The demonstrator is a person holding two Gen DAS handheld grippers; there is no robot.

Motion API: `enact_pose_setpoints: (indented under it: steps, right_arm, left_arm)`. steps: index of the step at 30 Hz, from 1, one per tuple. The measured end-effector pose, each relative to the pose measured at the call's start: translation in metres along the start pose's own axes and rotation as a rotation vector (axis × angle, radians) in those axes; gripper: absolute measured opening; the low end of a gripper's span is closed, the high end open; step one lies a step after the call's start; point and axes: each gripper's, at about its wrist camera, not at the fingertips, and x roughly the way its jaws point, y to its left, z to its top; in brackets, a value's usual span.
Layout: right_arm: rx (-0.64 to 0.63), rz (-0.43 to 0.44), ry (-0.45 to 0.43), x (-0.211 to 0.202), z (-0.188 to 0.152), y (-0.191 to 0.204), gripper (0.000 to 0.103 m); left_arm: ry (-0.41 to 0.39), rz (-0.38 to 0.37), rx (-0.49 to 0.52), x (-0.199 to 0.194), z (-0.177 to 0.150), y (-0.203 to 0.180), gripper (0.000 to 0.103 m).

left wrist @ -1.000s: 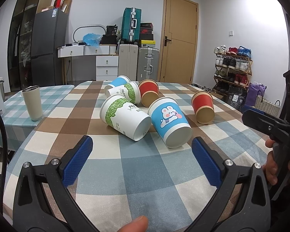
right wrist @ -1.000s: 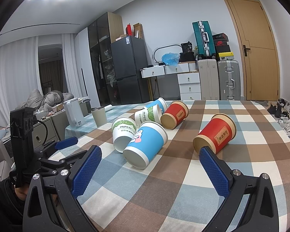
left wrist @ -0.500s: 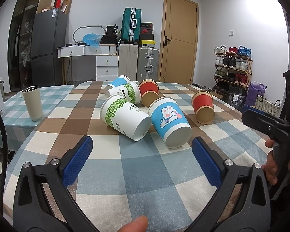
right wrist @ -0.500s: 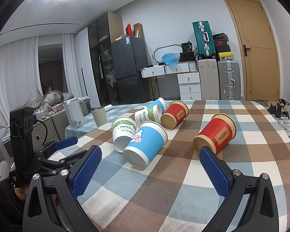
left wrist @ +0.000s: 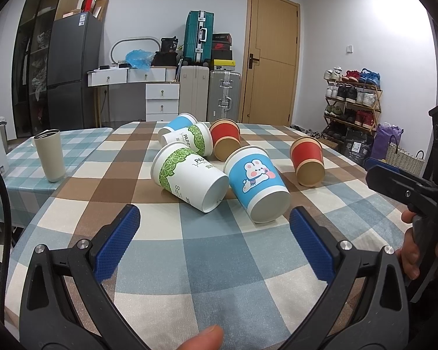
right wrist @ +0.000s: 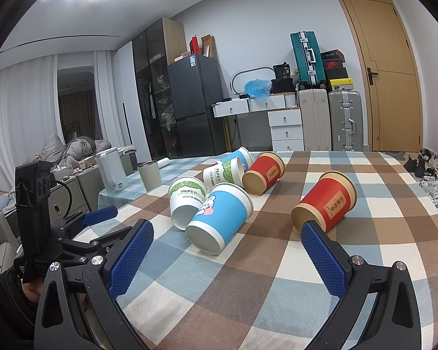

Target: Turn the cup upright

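Observation:
Several paper cups lie on their sides on the checked tablecloth [left wrist: 189,262]. A blue rabbit cup [left wrist: 257,186] and a white green-leaf cup [left wrist: 189,178] lie nearest, bases toward me. A red cup [left wrist: 308,160] lies apart to the right, and more cups lie behind. My left gripper [left wrist: 213,242] is open and empty, just short of the two nearest cups. My right gripper [right wrist: 227,256] is open and empty, in front of the blue cup [right wrist: 219,218] and the lone red cup [right wrist: 324,204].
A beige tumbler [left wrist: 49,154] stands upright on the side table at left, near a white kettle [right wrist: 111,169]. The other gripper shows at the right edge of the left wrist view [left wrist: 403,189]. Suitcases, drawers, a fridge and a shoe rack stand beyond the table.

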Motion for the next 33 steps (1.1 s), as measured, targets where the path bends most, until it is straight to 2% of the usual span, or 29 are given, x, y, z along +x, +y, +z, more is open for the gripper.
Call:
enact_pose_setpoints:
  steps: [7,20,33]
  right_arm:
    - [0.004,-0.004,0.002,0.001,-0.001,0.0,0.103]
    - [0.03,-0.083,0.042,-0.001,0.007,-0.011,0.103]
    - [0.074,-0.132,0.062,-0.003,0.01,-0.034,0.103]
  left_arm:
    - [0.004,0.0,-0.002,0.001,0.0,-0.001,0.102]
    - [0.047,0.007,-0.009,0.012,0.012,-0.009,0.102]
    - [0.158,-0.017,-0.034,0.045,0.027,-0.025,0.102]
